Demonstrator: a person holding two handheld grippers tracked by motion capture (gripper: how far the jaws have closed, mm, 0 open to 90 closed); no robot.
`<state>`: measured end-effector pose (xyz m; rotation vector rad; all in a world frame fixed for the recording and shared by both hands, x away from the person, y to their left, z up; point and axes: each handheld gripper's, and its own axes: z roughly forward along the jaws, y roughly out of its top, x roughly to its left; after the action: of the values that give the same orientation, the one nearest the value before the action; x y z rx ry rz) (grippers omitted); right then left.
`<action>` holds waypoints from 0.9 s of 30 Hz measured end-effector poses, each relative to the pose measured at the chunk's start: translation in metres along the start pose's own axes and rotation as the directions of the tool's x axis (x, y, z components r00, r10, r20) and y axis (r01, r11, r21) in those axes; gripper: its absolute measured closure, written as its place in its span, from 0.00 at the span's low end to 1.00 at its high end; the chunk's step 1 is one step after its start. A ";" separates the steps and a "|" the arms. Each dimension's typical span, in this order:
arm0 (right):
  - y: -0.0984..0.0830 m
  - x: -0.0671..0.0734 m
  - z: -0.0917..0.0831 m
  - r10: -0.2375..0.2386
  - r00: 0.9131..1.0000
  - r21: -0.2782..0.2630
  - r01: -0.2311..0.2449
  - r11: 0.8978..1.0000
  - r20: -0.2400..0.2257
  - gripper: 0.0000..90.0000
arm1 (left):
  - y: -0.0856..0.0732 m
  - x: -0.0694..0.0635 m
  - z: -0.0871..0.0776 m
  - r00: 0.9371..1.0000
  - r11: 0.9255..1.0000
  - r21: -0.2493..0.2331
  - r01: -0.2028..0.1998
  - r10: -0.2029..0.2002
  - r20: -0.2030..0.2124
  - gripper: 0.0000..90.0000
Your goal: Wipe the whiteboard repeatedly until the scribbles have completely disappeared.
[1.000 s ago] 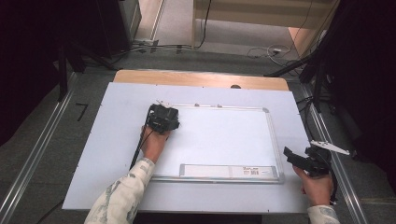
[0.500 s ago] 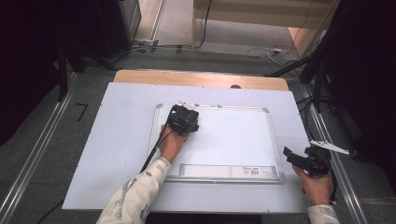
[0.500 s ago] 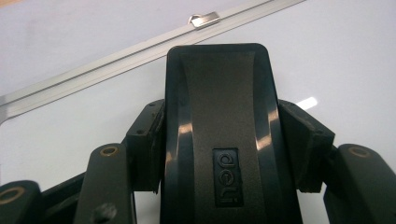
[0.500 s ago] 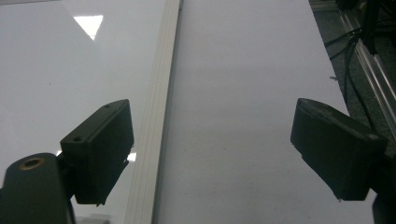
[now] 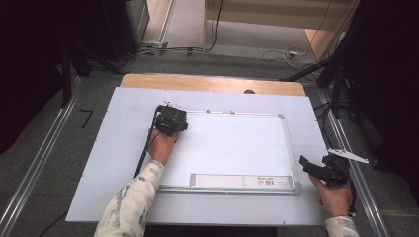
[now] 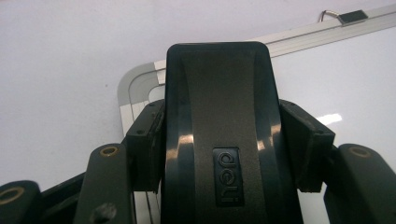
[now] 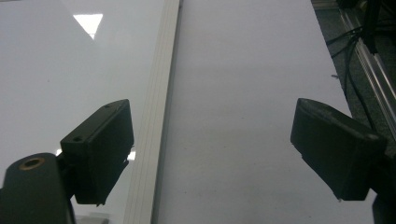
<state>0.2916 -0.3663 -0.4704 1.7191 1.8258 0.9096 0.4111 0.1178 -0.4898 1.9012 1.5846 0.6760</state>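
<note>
Now, eraser on the whiteboard's corner.
Left hand-held gripper [image 5: 170,120] clamps the black eraser [image 6: 223,135] flat for wiping the whiteboard [image 5: 232,148]; right hand-held gripper [image 5: 316,169] waits wide, empty.

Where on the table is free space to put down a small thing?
The whiteboard is bare between the left tool and the label strip. The table is bare left of the board and along the far edge. The right edge is crowded, where the right tool hovers.
</note>
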 end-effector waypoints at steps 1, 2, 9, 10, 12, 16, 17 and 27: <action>0.000 0.000 0.000 0.003 1.000 -0.001 -0.003 1.000 -0.002 0.13 | 0.000 -0.001 0.000 1.000 1.000 0.001 0.003 -0.003 -0.008 0.46; 0.000 0.001 -0.001 0.001 1.000 -0.002 -0.001 1.000 -0.003 0.13 | 0.000 -0.003 0.000 1.000 1.000 0.005 0.011 -0.011 -0.008 0.46; 0.001 0.002 0.001 -0.002 1.000 0.000 0.002 1.000 -0.003 0.13 | -0.002 -0.052 -0.005 0.990 0.995 -0.001 -0.099 0.098 0.097 0.46; 0.001 0.003 0.000 -0.004 1.000 0.001 0.004 1.000 -0.004 0.13 | -0.004 -0.060 -0.006 0.987 0.993 -0.003 -0.117 0.116 0.113 0.46; 0.001 0.003 0.000 -0.005 1.000 -0.001 0.005 1.000 -0.005 0.13 | -0.006 -0.076 -0.009 0.979 0.989 -0.008 -0.149 0.148 0.142 0.46; 0.001 0.002 0.001 -0.005 1.000 0.002 0.005 1.000 -0.002 0.13 | -0.012 -0.091 -0.015 0.972 0.985 -0.012 -0.172 0.172 0.161 0.46; 0.001 0.002 0.002 -0.006 1.000 0.001 0.006 1.000 -0.003 0.13 | -0.015 -0.095 -0.017 0.970 0.983 -0.015 -0.181 0.181 0.164 0.46; 0.000 0.002 0.001 -0.001 1.000 0.004 0.001 1.000 -0.003 0.13 | -0.022 -0.053 -0.023 0.977 0.989 -0.007 -0.148 0.147 0.155 0.45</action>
<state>0.2924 -0.3647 -0.4707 1.7195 1.8315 0.9093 0.3707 0.0709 -0.4907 2.0374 1.3603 0.5707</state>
